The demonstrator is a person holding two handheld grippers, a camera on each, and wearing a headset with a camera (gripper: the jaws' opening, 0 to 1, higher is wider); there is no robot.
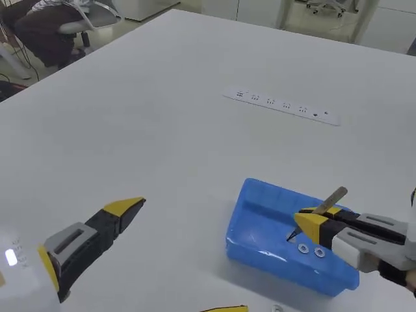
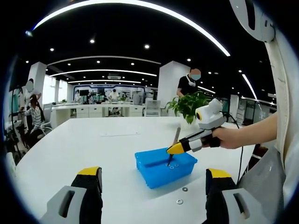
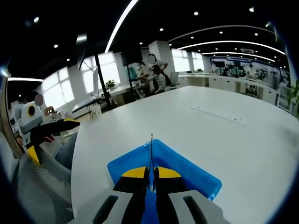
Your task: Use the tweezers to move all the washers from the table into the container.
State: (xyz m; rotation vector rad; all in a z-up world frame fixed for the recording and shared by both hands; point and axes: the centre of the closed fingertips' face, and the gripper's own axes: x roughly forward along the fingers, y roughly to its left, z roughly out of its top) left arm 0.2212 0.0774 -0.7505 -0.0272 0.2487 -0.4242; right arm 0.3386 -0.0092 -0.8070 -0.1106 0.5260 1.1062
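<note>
A blue container [image 1: 260, 224] sits on the white table, with two washers [image 1: 303, 248] lying inside it. My right gripper [image 1: 305, 221] is shut on the metal tweezers [image 1: 333, 197], whose tips point down into the container near those washers. In the right gripper view the tweezers [image 3: 151, 151] stick out between the closed jaws over the container [image 3: 187, 170]. My left gripper [image 1: 179, 257] hovers open to the container's left with nothing in it. In the left gripper view two loose washers [image 2: 185, 189] lie on the table in front of the container [image 2: 159, 170].
A flat white power strip [image 1: 283, 106] lies on the table beyond the container. The table [image 1: 162, 130] is wide and white. A person sits at the far left corner [image 1: 45, 26], and another stands behind a green plant [image 2: 189, 105].
</note>
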